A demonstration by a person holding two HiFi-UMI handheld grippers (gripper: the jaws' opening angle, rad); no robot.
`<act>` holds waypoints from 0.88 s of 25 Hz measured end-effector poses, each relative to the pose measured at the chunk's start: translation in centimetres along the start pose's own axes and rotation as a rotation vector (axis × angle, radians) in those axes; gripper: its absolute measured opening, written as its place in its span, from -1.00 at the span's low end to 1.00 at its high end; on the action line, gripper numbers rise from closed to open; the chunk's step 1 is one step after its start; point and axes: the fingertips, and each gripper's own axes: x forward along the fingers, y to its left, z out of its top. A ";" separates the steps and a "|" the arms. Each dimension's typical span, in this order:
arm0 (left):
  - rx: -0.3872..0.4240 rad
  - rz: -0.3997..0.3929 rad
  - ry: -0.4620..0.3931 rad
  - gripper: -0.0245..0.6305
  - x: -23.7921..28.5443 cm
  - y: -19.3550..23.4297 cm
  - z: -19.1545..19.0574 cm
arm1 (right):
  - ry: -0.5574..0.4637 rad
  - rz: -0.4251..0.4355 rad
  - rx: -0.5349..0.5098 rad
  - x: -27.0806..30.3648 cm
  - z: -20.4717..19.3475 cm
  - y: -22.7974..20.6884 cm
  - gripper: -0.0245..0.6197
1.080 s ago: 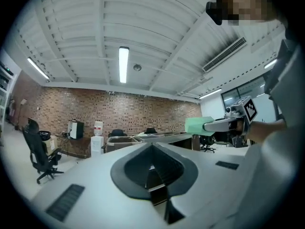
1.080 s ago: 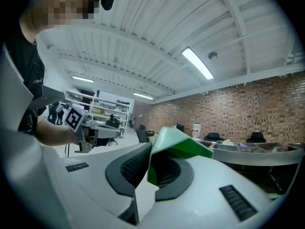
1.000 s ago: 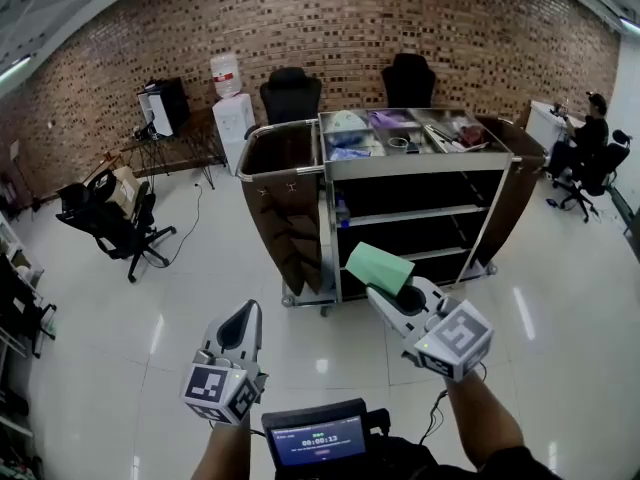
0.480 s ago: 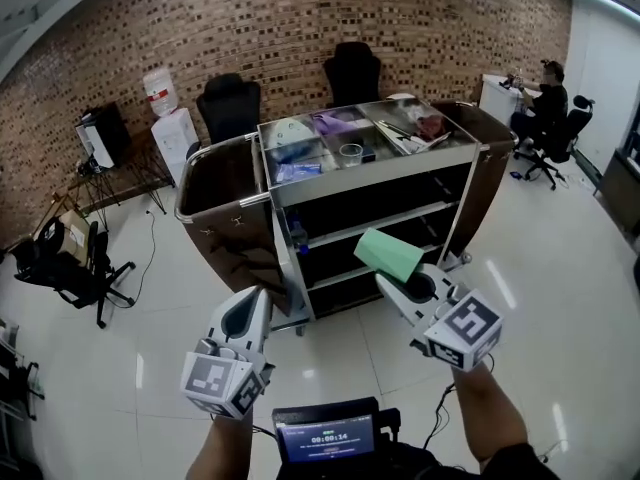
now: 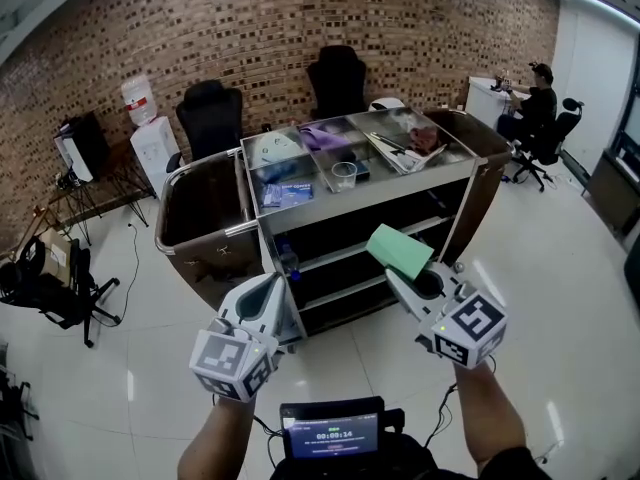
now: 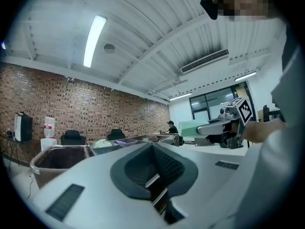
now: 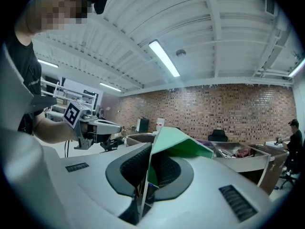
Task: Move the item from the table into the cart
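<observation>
**Head view:** The green item (image 5: 400, 251) is seen clamped in the right gripper (image 5: 398, 271) and carried in the air just in front of the cart (image 5: 380, 190), before the right half of its shelves. No part of it is resting on the cart. The pick-up is judged done and the carry nearly done; placing and release are left. The right forearm is stretched forward toward the cart, with the marker cube nearest the body. The left gripper (image 5: 268, 296) is held lower, before the cart's left half, near the dark side bin.

**Left gripper view:** The jaws are seen pressed together with nothing between them and tilted upward. The cart's bin rim is glimpsed beyond them. The other gripper and its green load are seen further right, apart from the cart.

**Right gripper view:** The green item is pinched by its lower edge between the ridged pads. Its free end is fanned open upward and to the right, toward the cart's top trays. The trays are seen beyond it and are not touched
</observation>
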 end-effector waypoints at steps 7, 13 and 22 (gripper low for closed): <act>0.005 -0.068 0.026 -0.93 13.9 -1.7 3.1 | 0.006 0.028 0.010 1.2 1.3 -13.5 -0.92; -0.020 -0.127 0.014 -0.93 21.7 -2.6 2.9 | 0.012 0.058 -0.010 2.6 0.2 -21.7 -0.92; 0.035 -0.163 0.041 -0.93 30.2 1.0 2.1 | 0.130 0.127 -0.050 10.3 -0.8 -33.6 -0.92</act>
